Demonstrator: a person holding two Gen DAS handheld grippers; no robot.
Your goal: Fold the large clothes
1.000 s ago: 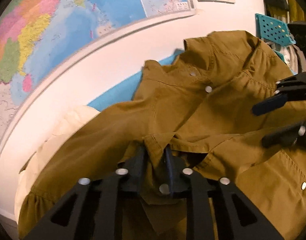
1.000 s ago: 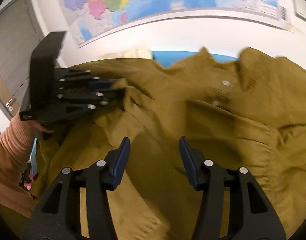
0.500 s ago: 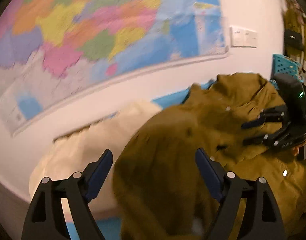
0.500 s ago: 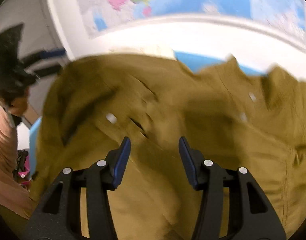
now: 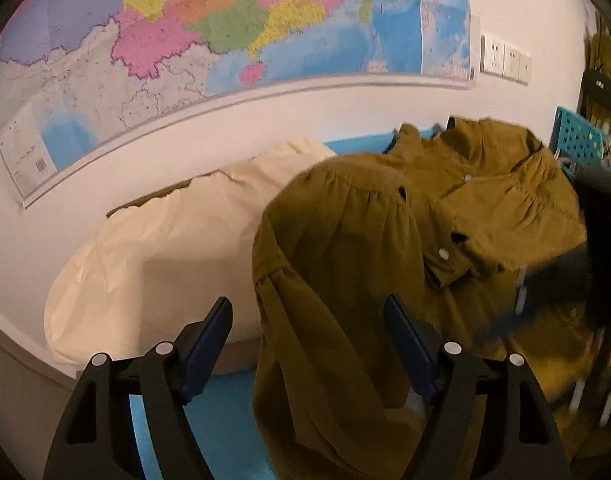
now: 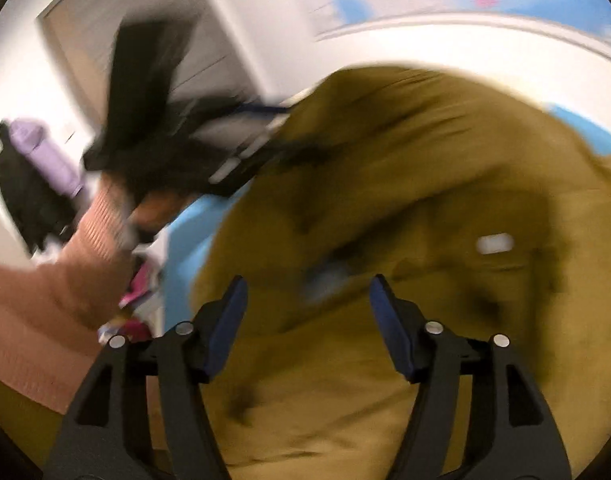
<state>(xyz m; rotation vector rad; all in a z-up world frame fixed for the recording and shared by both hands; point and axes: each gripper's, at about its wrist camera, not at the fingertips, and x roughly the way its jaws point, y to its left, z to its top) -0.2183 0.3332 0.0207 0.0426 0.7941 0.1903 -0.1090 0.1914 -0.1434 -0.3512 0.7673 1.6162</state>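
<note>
Olive shirt (image 5: 385,248) collar toward wall (sleeve draped nearer), left gripper (image 5: 309,344) closing, empty

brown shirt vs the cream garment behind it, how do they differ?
The brown shirt is olive-brown, the cream garment pale. The shirt shows snap buttons; the cream garment shows none. The shirt lies nearer, overlapping the cream garment, which lies against the wall. Both lie crumpled on the blue surface.

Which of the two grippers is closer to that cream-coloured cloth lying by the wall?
Left. The left gripper hangs just in front of the cream cloth, fingers closing on nothing. The right gripper is over the brown shirt, farther away, fingers opening.
</note>
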